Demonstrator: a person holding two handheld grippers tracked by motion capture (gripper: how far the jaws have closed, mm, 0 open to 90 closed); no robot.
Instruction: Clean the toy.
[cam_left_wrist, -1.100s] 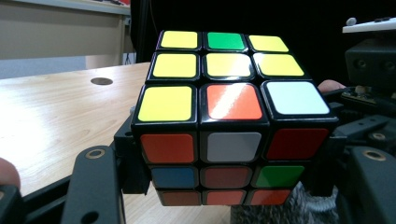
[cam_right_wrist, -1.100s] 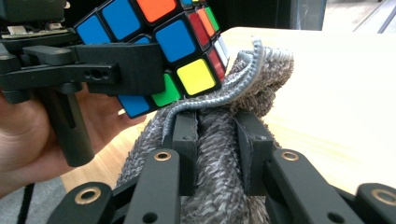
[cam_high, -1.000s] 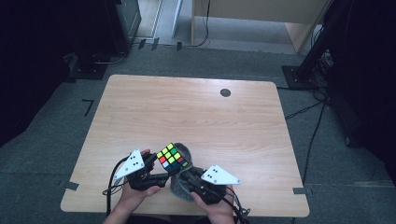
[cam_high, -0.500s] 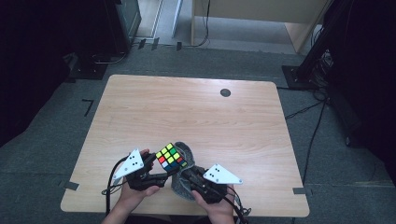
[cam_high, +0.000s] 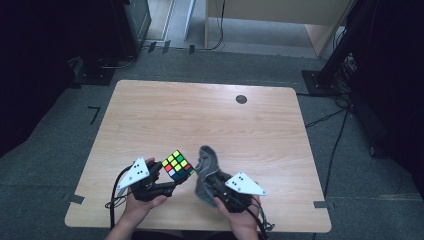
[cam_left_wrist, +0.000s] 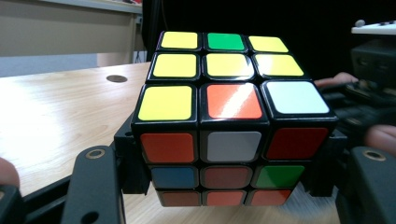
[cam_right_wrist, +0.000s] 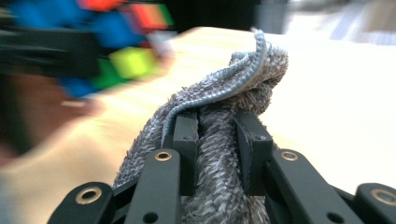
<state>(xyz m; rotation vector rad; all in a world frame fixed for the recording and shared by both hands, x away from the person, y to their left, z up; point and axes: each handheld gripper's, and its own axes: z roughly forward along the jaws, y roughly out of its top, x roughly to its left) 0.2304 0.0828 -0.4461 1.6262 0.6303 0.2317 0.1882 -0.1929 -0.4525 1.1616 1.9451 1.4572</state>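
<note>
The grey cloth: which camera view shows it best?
The right gripper view: the grey cloth is close and sharp, pinched between the right gripper jaws. In the high view it is small, beside the cube.

A pale wooden table with rounded corners fills the middle of the high view, its grain running from left to right. It stands on a grey carpeted floor. A small dark round hole sits in the tabletop near its far edge, right of centre in the frame. Strips of grey tape mark the floor by the lower left corner of the table and by the lower right corner. Most of the tabletop is bare wood, brightly lit on the right.
</note>
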